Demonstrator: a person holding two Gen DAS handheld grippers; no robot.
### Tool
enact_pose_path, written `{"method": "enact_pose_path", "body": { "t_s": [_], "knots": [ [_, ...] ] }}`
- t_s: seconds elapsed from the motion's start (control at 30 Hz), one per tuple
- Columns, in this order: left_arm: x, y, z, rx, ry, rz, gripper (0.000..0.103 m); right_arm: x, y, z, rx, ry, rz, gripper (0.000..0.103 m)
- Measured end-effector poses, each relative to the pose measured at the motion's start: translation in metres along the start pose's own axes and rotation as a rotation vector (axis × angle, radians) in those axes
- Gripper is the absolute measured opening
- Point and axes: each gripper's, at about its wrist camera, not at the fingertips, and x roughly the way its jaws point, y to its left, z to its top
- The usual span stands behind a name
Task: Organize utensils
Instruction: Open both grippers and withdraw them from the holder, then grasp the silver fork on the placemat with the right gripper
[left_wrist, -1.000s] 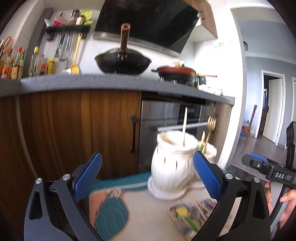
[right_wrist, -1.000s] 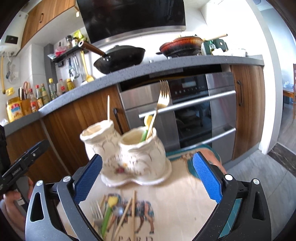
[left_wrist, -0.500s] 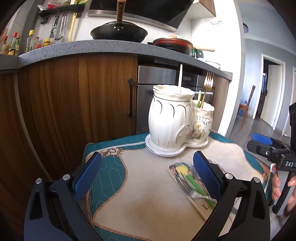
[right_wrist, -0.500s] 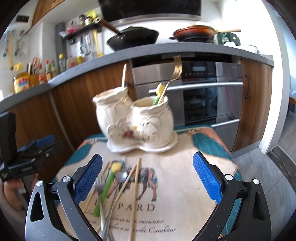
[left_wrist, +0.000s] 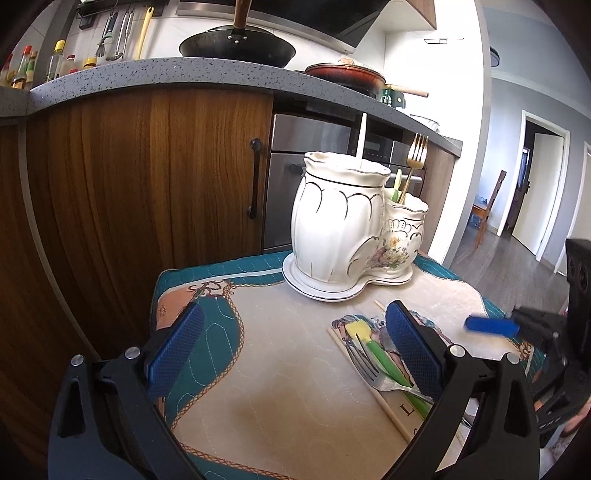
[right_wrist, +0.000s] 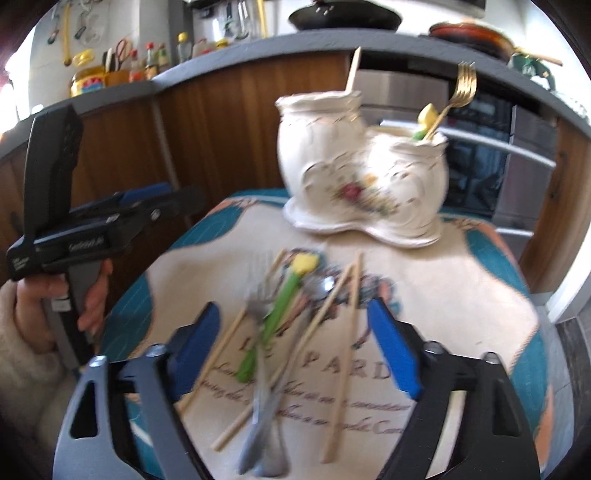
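A white ceramic twin-pot utensil holder stands at the far side of the mat. Its taller pot holds one chopstick; the smaller pot holds a gold fork. A green-handled yellow spatula, a silver fork, a spoon and several chopsticks lie loose in a pile. My right gripper hovers over this pile, its jaws closing with the utensils between them but untouched. My left gripper stands open over bare mat, left of the pile.
A quilted mat with a teal border covers a small table. Wooden cabinet doors and a steel oven stand close behind it. A hand holds the left gripper at the mat's left edge.
Both views have tipped down, so the mat fills more of them. My right gripper has come closer over the loose utensils, and its jaws have narrowed.
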Motion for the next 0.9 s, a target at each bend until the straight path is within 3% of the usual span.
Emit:
{"method": "enact_pose_path", "body": {
  "t_s": [0.07,0.13,0.33,0.43,0.67,0.77,0.9],
  "knots": [
    [0.001,0.000,0.000,-0.005,0.002,0.002,0.097,0.006,0.006,-0.001,-0.019,0.034,0.006,0.060],
    [0.002,-0.001,0.000,-0.002,0.004,0.000,0.097,0.010,0.010,-0.002,-0.035,0.060,0.004,0.042],
    [0.002,-0.004,-0.001,0.009,0.005,-0.001,0.097,0.023,0.023,-0.006,-0.070,0.114,0.016,0.021],
    [0.001,-0.005,-0.001,0.012,0.006,0.000,0.097,0.028,0.025,-0.007,-0.073,0.133,0.008,0.015],
    [0.001,-0.005,-0.001,0.010,0.007,0.001,0.097,0.033,0.027,-0.009,-0.080,0.155,0.000,0.013],
    [0.001,-0.004,-0.001,0.009,0.007,0.001,0.097,0.031,0.027,-0.009,-0.077,0.150,0.010,0.006],
    [0.001,-0.004,-0.001,0.008,0.011,0.001,0.097,0.031,0.021,-0.006,-0.044,0.140,0.018,0.006]
  ]
}}
